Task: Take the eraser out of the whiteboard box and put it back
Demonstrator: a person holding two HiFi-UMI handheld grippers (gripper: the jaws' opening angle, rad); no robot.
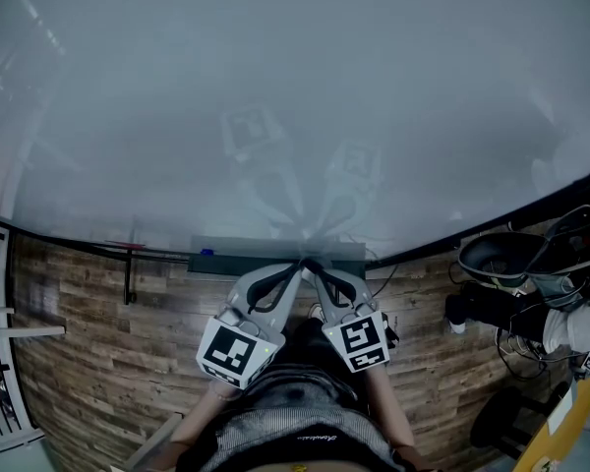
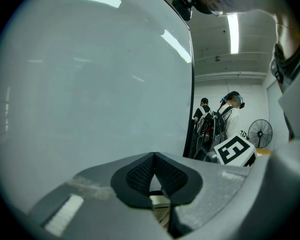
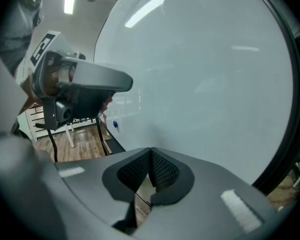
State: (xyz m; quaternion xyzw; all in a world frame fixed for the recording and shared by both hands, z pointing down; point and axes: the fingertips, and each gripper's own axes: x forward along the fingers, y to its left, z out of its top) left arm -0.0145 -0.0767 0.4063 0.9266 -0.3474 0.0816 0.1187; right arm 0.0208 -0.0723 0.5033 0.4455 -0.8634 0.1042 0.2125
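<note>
- Two hand-held grippers of grey moulded plastic, with black mesh-textured pads, meet tip to tip at the whiteboard's lower edge. The left hand-held gripper (image 2: 153,156) has its jaws closed pad against pad with nothing between them. The right hand-held gripper (image 3: 150,151) is closed and empty in the same way.
- Two marker cubes, one (image 1: 234,350) on the left gripper and one (image 1: 362,340) on the right, carry black-and-white square patterns.
- One whiteboard box (image 1: 265,253), a long, shallow grey trough, runs along the lower edge of the whiteboard. Both gripper tips are right at its right-hand part.
- No view lets me make out the eraser. One small blue thing (image 1: 206,252) sits at the box's left end.
- One whiteboard (image 1: 275,87) fills the far side. It is smooth, pale and glossy, mirrors the grippers and the ceiling lights, and has a thin dark frame (image 1: 492,226).
- Wood-plank floor (image 1: 98,342), matt and brown, lies open on the left. On the right, dark equipment and cables (image 1: 511,293) crowd close to the frame.
- Two people (image 2: 232,115) with backpacks stand far off past the whiteboard's right edge, beside one round fan (image 2: 260,133).
</note>
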